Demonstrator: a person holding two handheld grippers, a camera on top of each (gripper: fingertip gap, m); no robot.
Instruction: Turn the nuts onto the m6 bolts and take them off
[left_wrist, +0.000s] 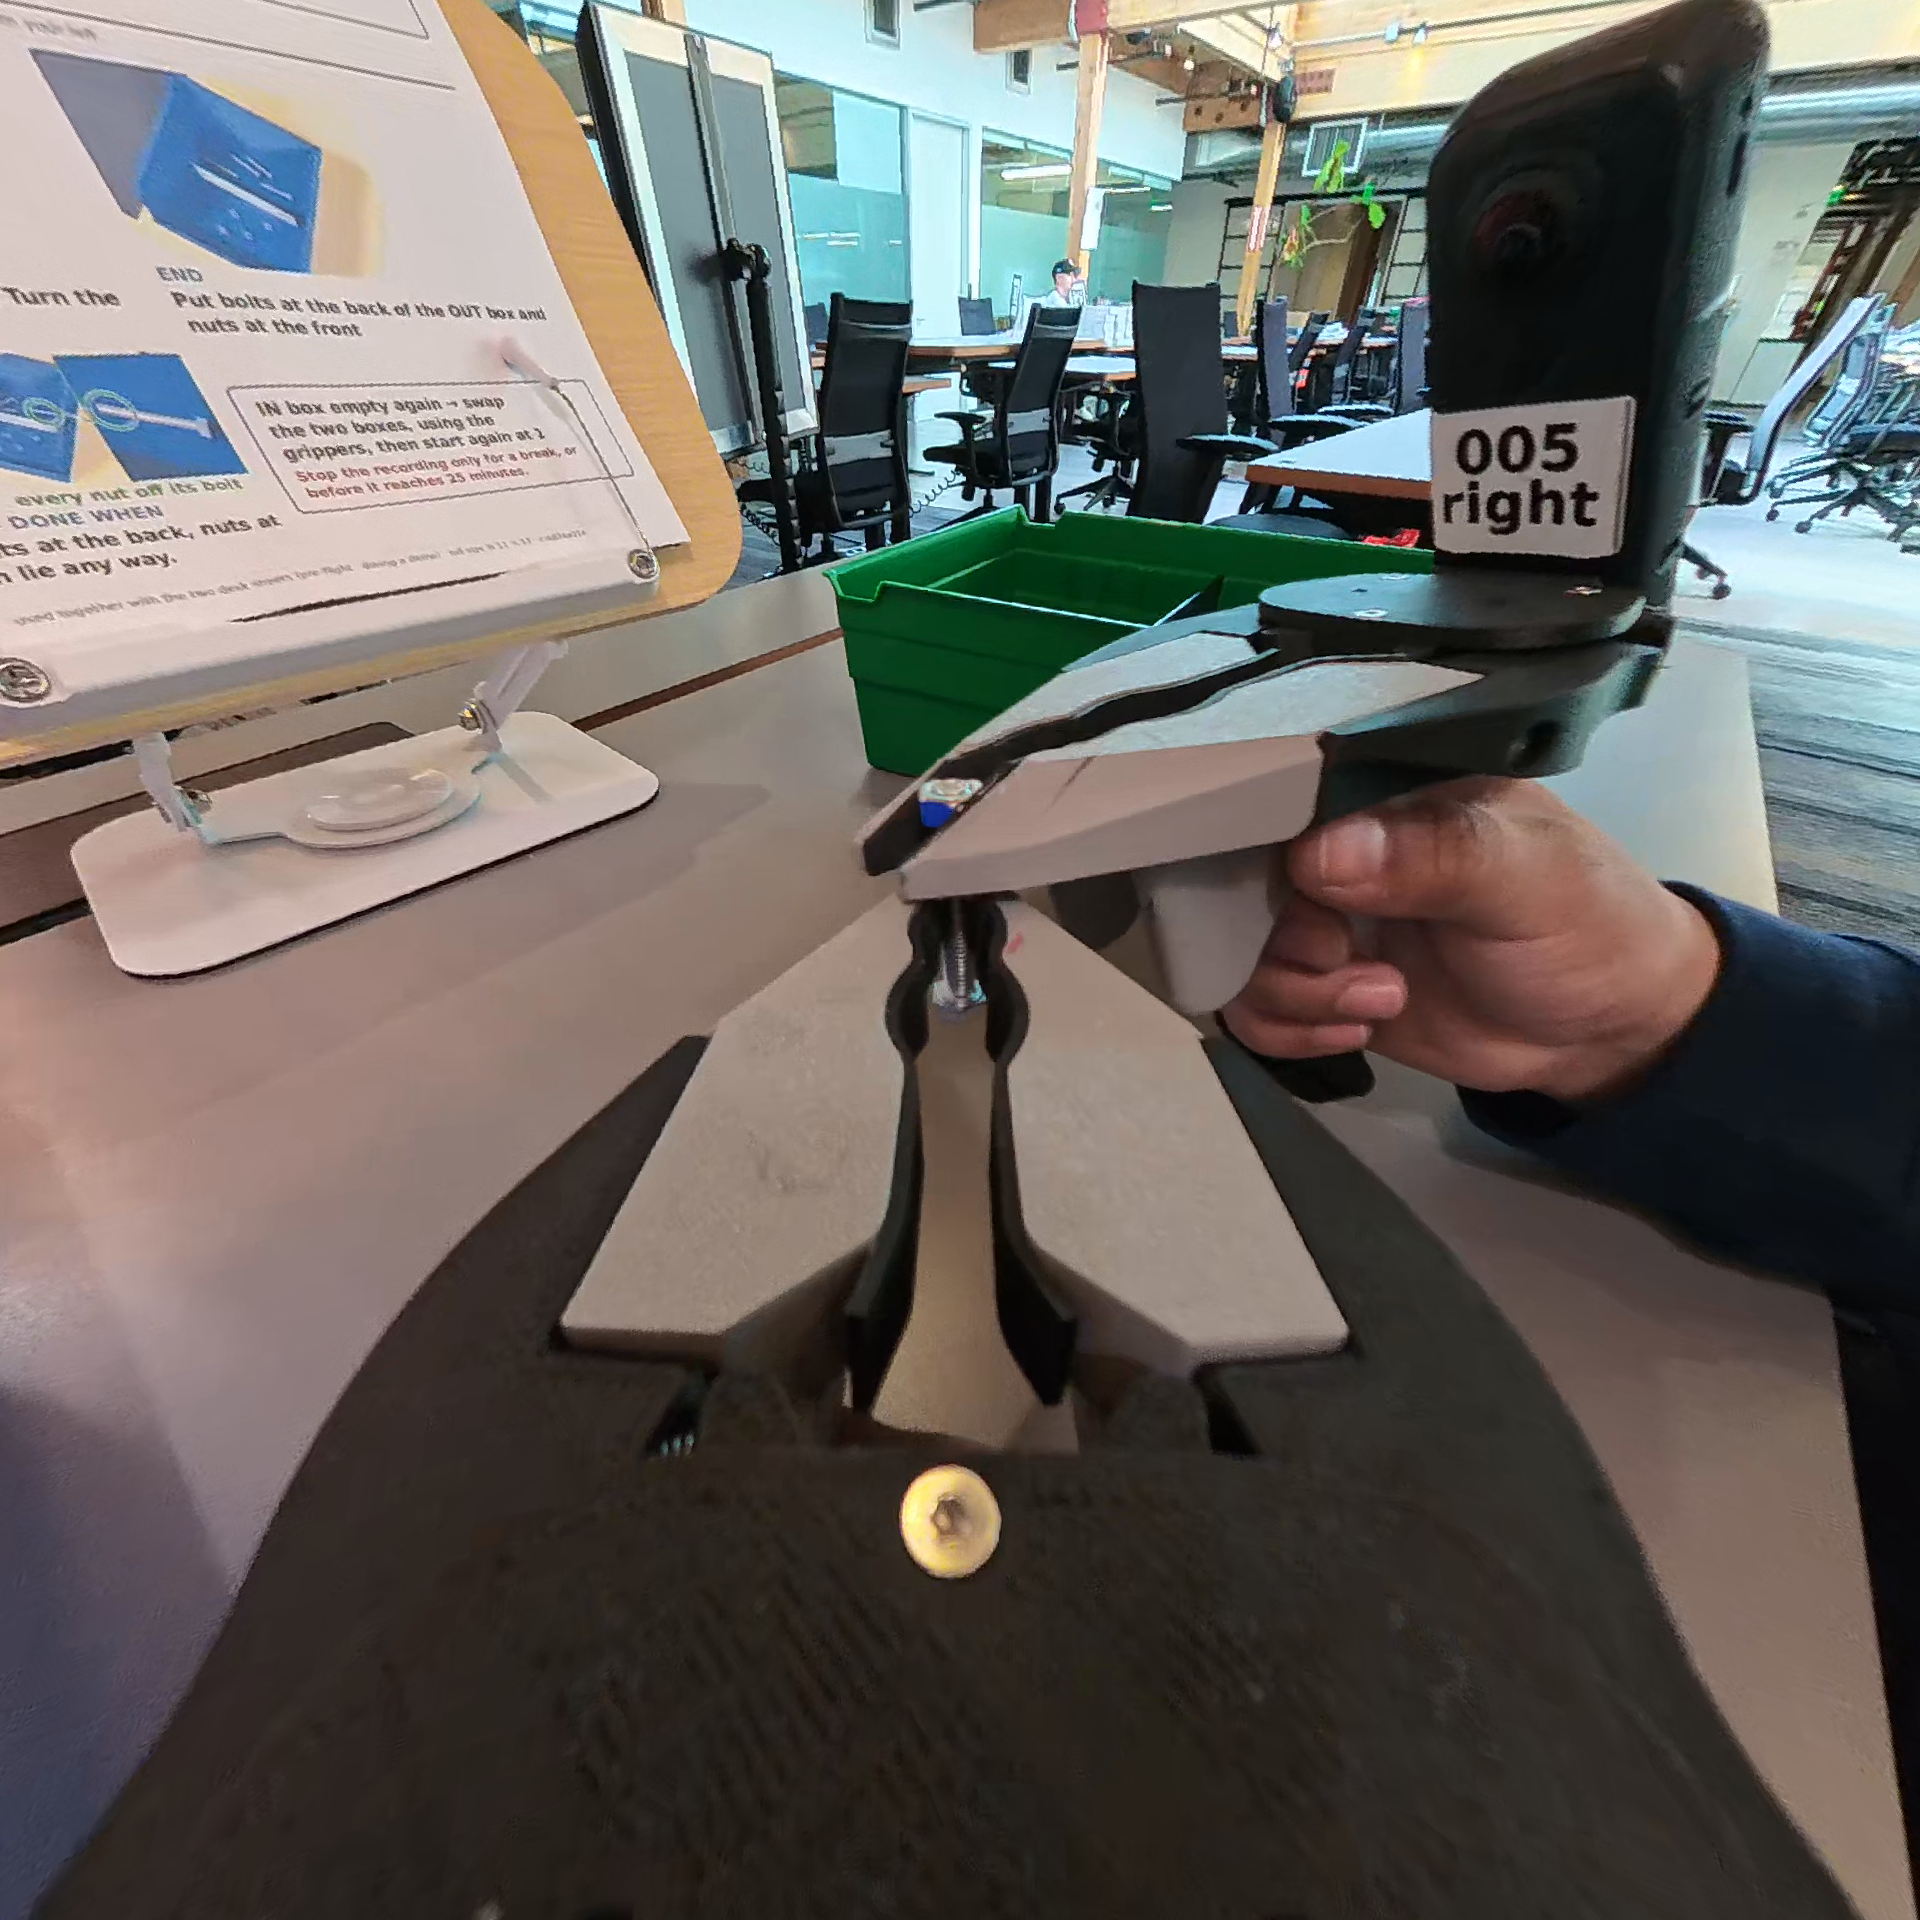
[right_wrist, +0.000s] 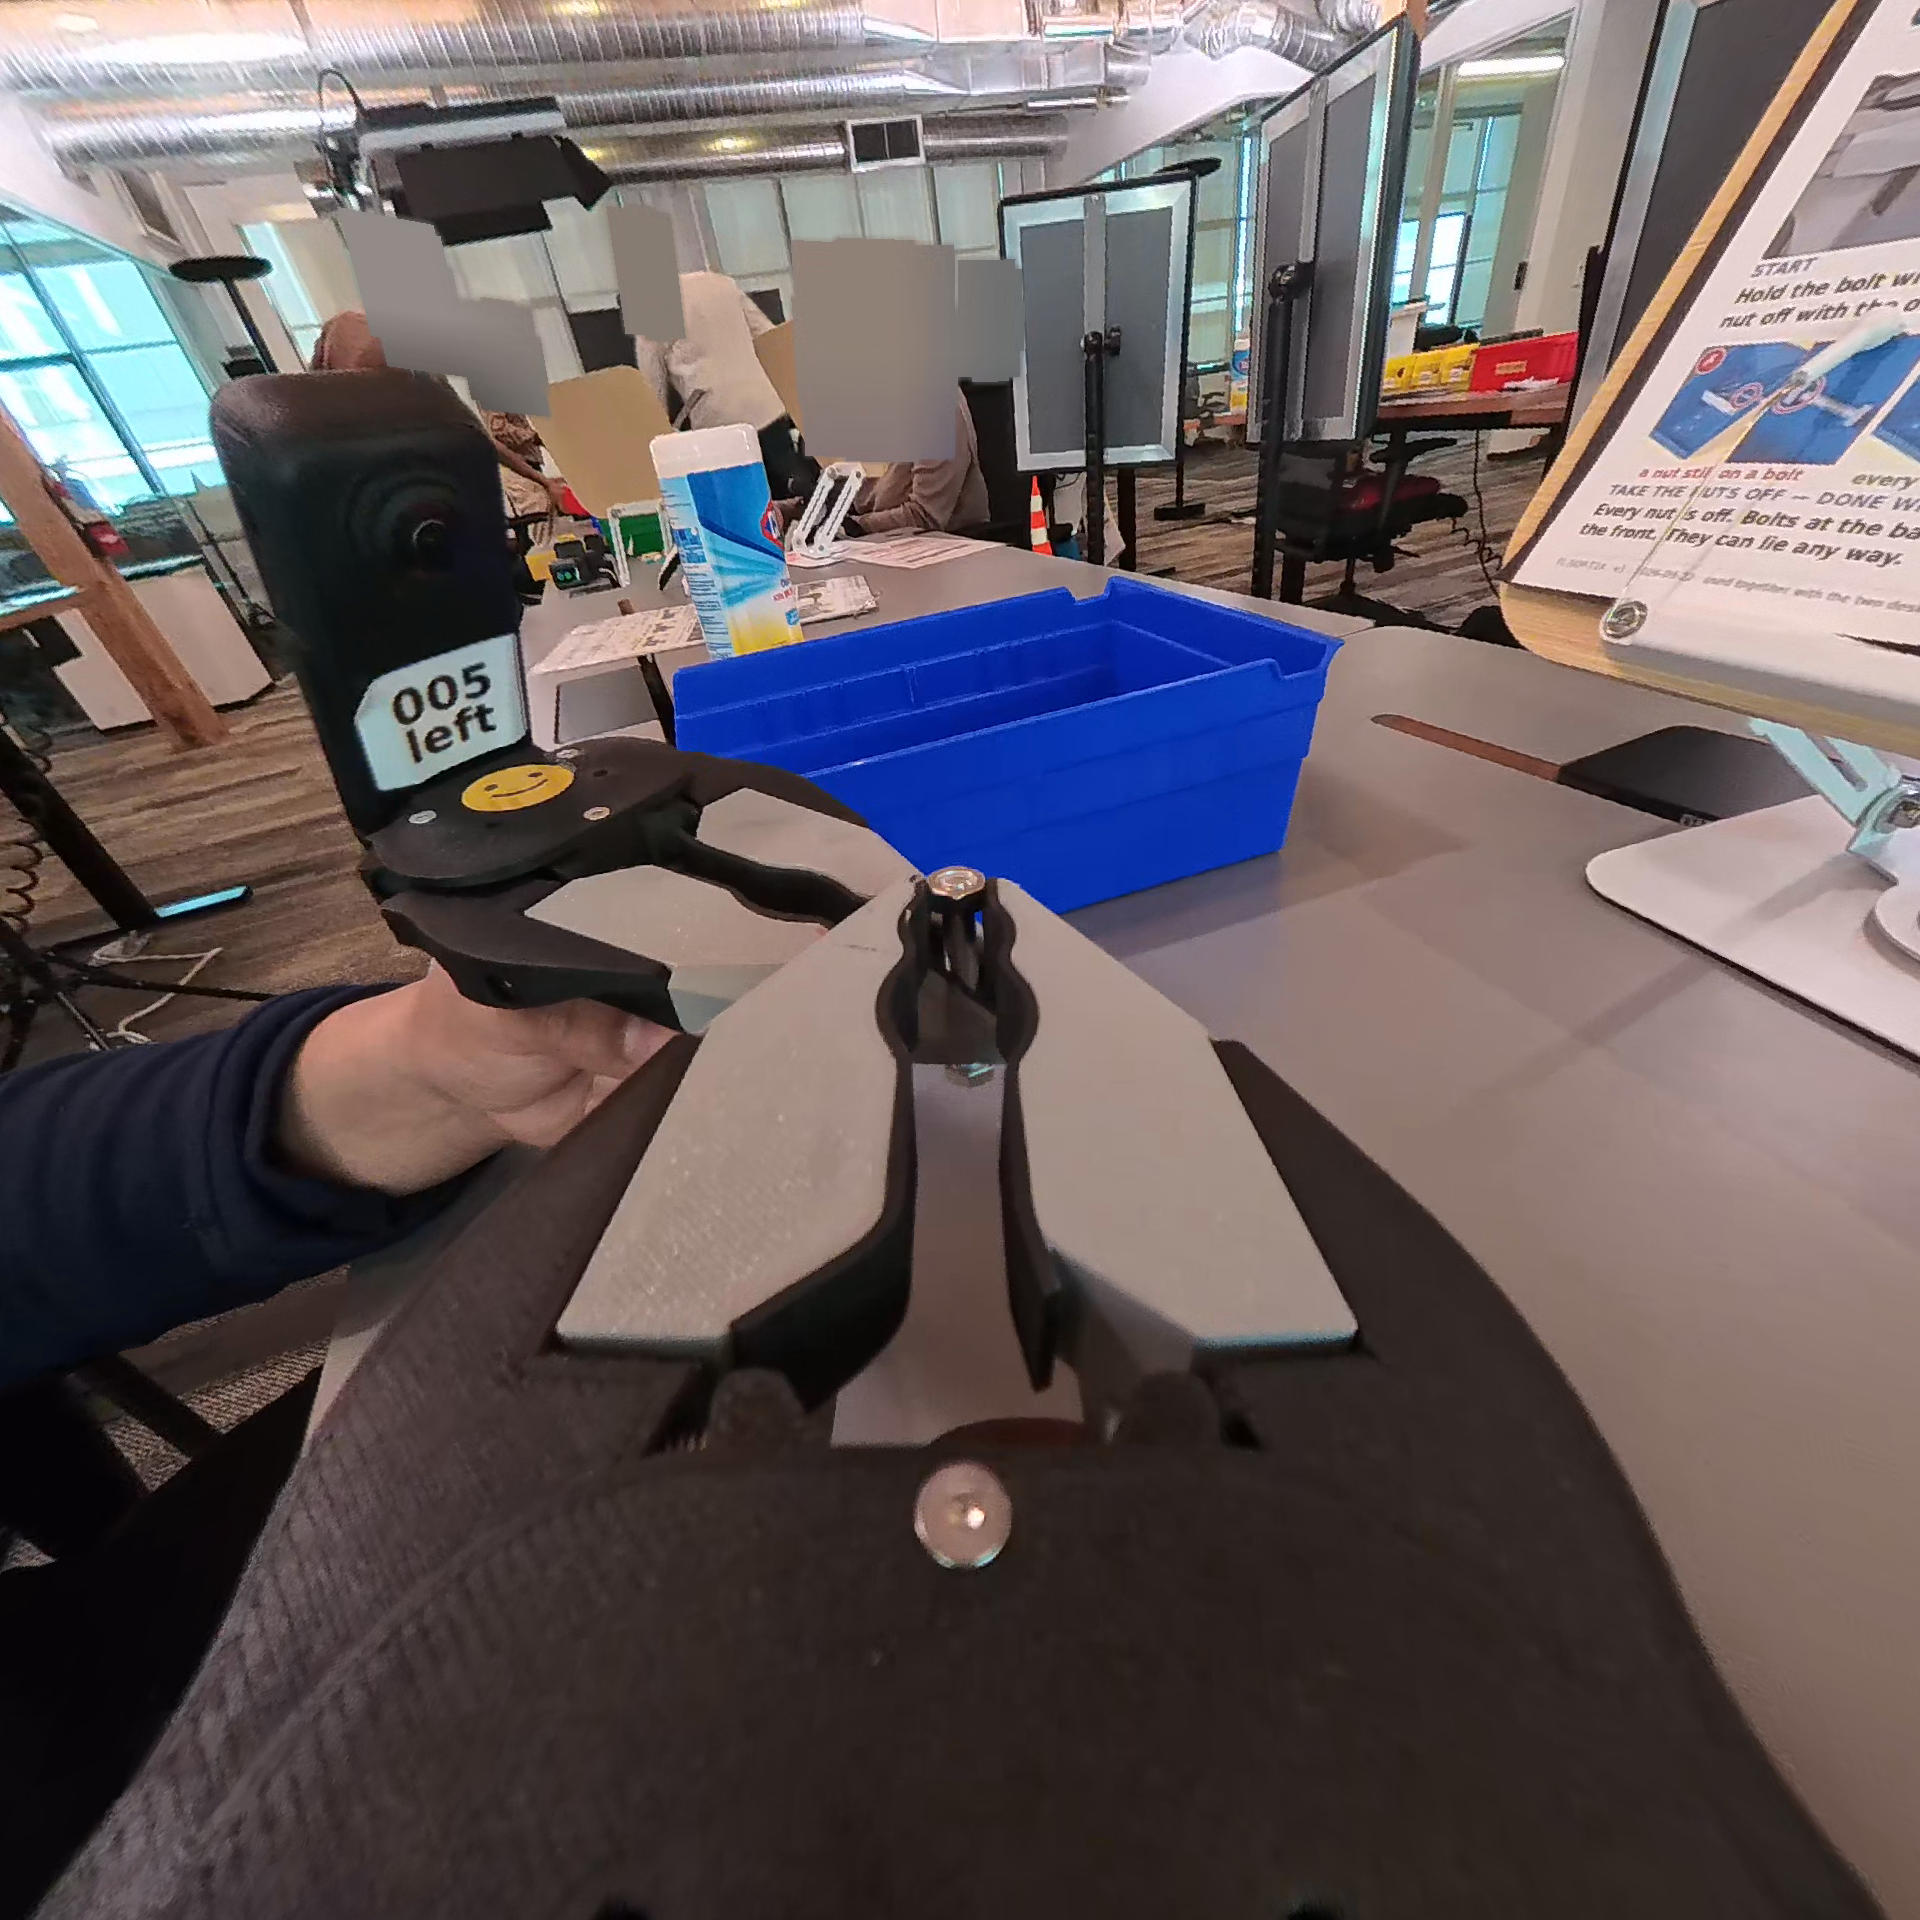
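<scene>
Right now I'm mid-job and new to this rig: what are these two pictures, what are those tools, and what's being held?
There is no robot arm. A person holds a handheld two-finger gripper in each hand, and each carries a camera looking along its fingers.

The left wrist view shows the left gripper shut on an upright bolt. The right gripper comes in from the side, shut on a nut at the bolt's top.

The right wrist view shows the same meeting from the other side, with the hand holding the left gripper.

On the grey table stand a green bin, a blue bin and an instruction sheet on a stand.
</scene>
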